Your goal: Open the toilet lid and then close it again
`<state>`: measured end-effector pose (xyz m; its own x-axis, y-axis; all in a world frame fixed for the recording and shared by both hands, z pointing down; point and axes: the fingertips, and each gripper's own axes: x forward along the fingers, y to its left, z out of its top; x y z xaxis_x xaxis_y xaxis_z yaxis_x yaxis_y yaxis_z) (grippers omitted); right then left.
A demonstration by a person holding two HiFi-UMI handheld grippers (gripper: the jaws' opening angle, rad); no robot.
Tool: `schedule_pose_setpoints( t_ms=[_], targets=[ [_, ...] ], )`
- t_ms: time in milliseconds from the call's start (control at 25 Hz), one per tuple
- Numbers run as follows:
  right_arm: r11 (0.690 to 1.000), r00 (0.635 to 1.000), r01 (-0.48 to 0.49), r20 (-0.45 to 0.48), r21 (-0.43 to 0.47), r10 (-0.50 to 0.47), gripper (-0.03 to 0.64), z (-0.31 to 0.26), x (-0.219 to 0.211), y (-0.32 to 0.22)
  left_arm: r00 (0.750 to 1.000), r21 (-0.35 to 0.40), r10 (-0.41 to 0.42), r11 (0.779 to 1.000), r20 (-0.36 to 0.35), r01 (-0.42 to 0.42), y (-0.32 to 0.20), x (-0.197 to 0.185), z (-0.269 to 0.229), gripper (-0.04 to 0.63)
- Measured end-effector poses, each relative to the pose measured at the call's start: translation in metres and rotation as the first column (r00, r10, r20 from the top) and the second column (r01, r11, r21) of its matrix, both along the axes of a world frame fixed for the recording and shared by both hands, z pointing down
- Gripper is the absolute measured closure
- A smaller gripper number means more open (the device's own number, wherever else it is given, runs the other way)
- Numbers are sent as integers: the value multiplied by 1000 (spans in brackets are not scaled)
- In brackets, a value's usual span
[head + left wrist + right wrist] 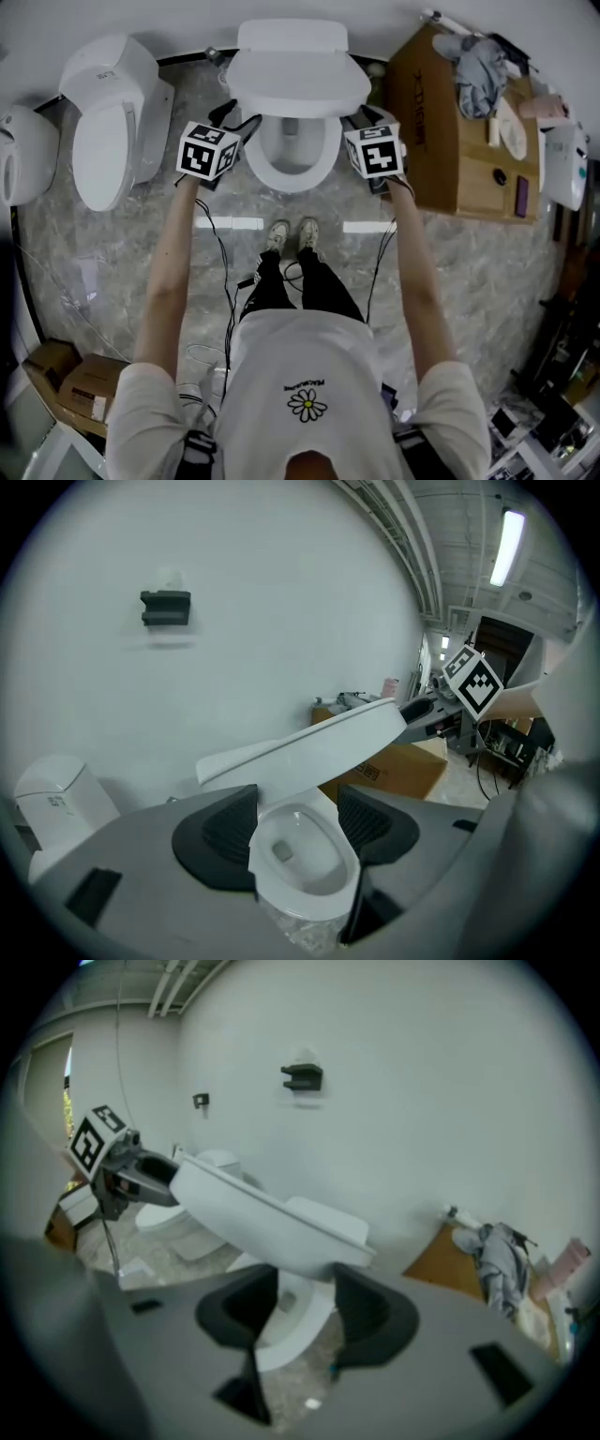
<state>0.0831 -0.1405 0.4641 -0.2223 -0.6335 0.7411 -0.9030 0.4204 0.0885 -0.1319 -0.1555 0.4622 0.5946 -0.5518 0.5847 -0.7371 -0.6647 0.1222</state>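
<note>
The lid [298,80] hangs half raised, tilted over the bowl [289,150] and hinged below the tank [292,36]. The left tool [295,822] and the right tool [305,1302] flank its front corners. Each has its jaws spread and pinches nothing; whether a jaw tip touches the lid's edge cannot be told.

The step looks like lowering the lid. It would go best with a jaw tip set under each side edge, both sides guided down evenly, and the tips drawn clear before lid meets rim.

Room is tight on the right, where a cardboard box [436,122] stands just beside the bowl. A second toilet [108,122] is near on the left. The floor [112,253] toward the person is open, though cables [225,281] trail there.
</note>
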Motion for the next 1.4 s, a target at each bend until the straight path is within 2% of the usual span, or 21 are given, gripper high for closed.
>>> schedule_pose_setpoints(
  t_ms=[160, 280, 440, 520, 640, 800, 1160, 1400],
  targets=[
    [998, 999, 34, -16, -50, -35, 419, 15, -4, 20, 999, -48, 41, 998, -12, -42, 17, -1, 14, 310],
    [991, 994, 103, -16, -91, -104, 382, 31, -8, 35, 997, -95, 75, 993, -19, -76, 30, -2, 26, 302],
    [976, 990, 138, 43, -168, -133, 374, 47, -8, 53, 993, -154, 119, 981, -25, -121, 47, -2, 42, 293],
    [965, 987, 152, 78, -214, -138, 370, 55, -8, 61, 988, -183, 144, 972, -48, -151, 56, -1, 49, 279],
    [943, 982, 185, 83, -276, -169, 365, 68, -8, 73, 980, -225, 170, 956, -101, -189, 67, -1, 59, 272],
    [913, 975, 220, 95, -344, -199, 362, 81, -9, 83, 976, -272, 142, 945, -163, -183, 72, -4, 69, 272],
    [873, 970, 245, 116, -422, -216, 360, 112, -9, 104, 983, -296, 155, 938, -98, -177, 89, -4, 104, 273],
    [855, 970, 243, 117, -458, -213, 360, 141, -9, 119, 984, -345, 159, 922, -75, -175, 105, -5, 132, 273]
  ],
)
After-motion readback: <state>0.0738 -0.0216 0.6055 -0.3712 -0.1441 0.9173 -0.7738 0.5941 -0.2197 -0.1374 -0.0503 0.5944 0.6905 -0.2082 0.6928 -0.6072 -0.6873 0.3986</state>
